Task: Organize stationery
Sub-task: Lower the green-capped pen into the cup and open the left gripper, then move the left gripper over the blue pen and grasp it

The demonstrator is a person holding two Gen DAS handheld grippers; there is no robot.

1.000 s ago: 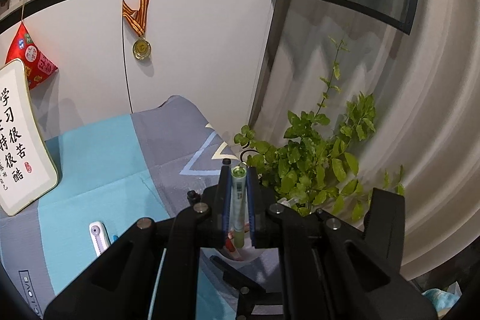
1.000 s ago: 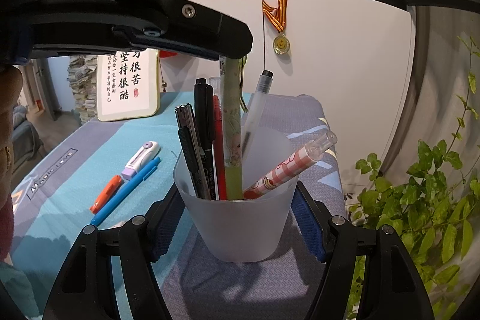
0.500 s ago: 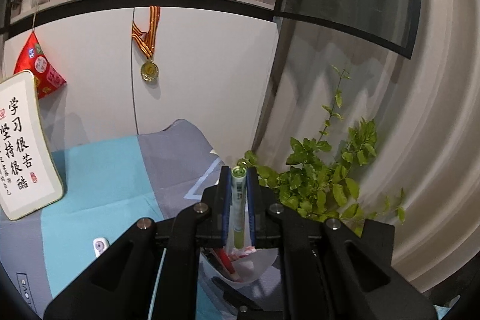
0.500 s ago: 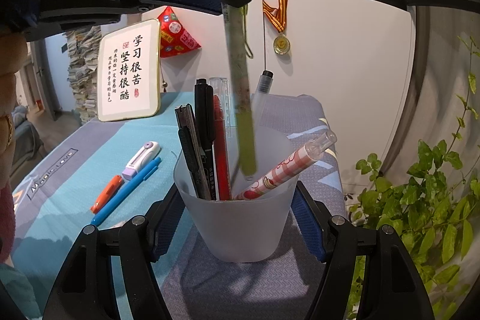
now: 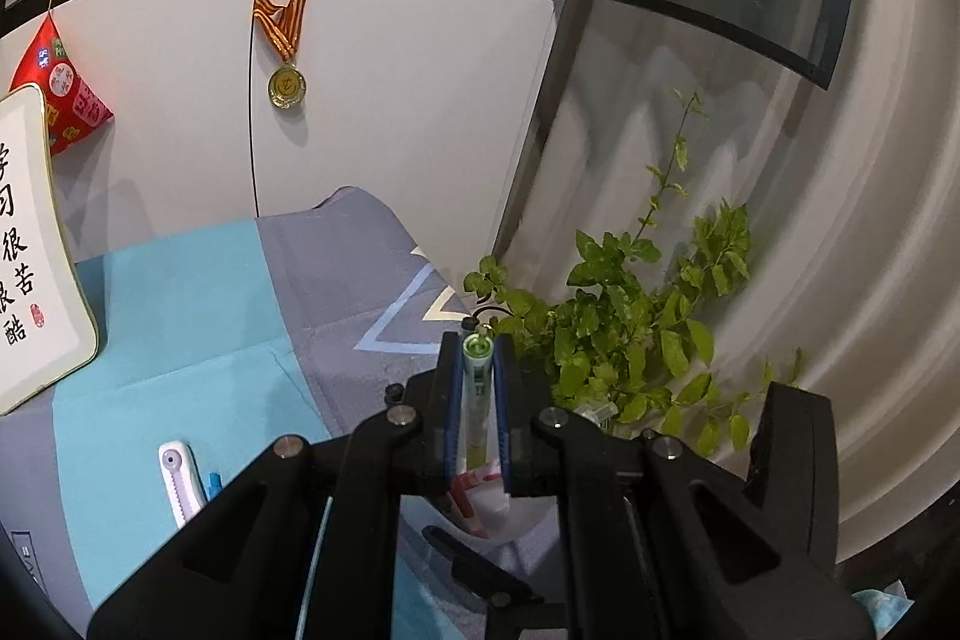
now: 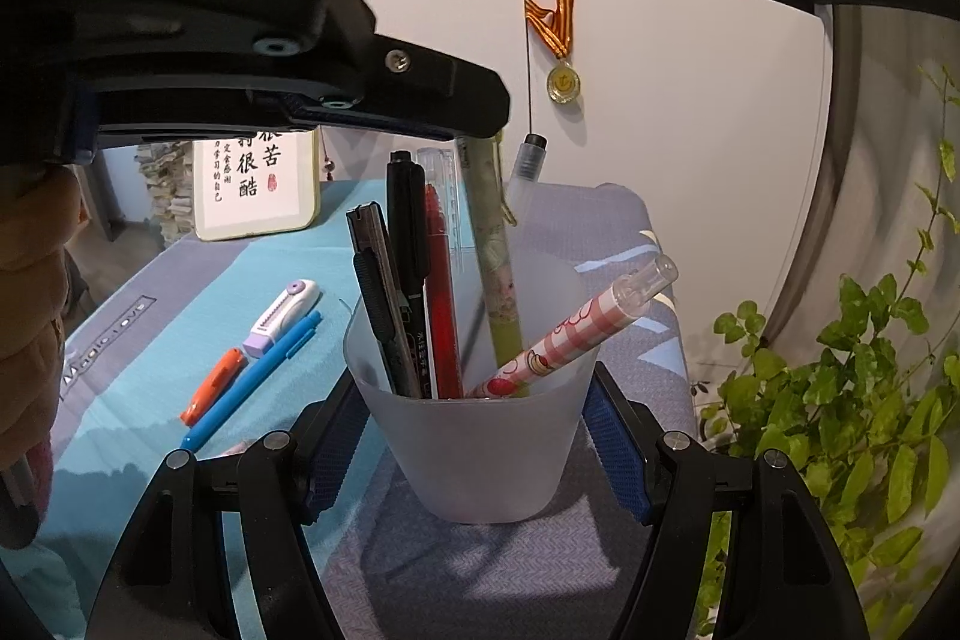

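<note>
My left gripper (image 5: 477,358) is shut on a green pen (image 5: 477,394) and holds it upright. In the right wrist view the green pen (image 6: 495,268) reaches down into a frosted plastic cup (image 6: 486,448), with the left gripper (image 6: 474,130) above it. My right gripper (image 6: 477,436) is shut on the cup's sides. The cup also holds a black pen (image 6: 408,244), a red pen (image 6: 441,292), a pink striped pen (image 6: 576,328) and several others. On the cloth to the left lie a blue pen (image 6: 252,379), an orange pen (image 6: 213,385) and a purple-and-white correction tape (image 6: 282,316).
The table carries a blue and grey cloth (image 6: 198,292). A framed calligraphy sign (image 6: 258,178) stands at the back left. A leafy green plant (image 6: 852,388) is close on the right, past the table edge. White cabinet doors with a hanging medal (image 6: 563,82) are behind.
The left gripper lifted the green pen half a second ago and has now lowered it back into the cup. The right gripper and the cup have not moved.
</note>
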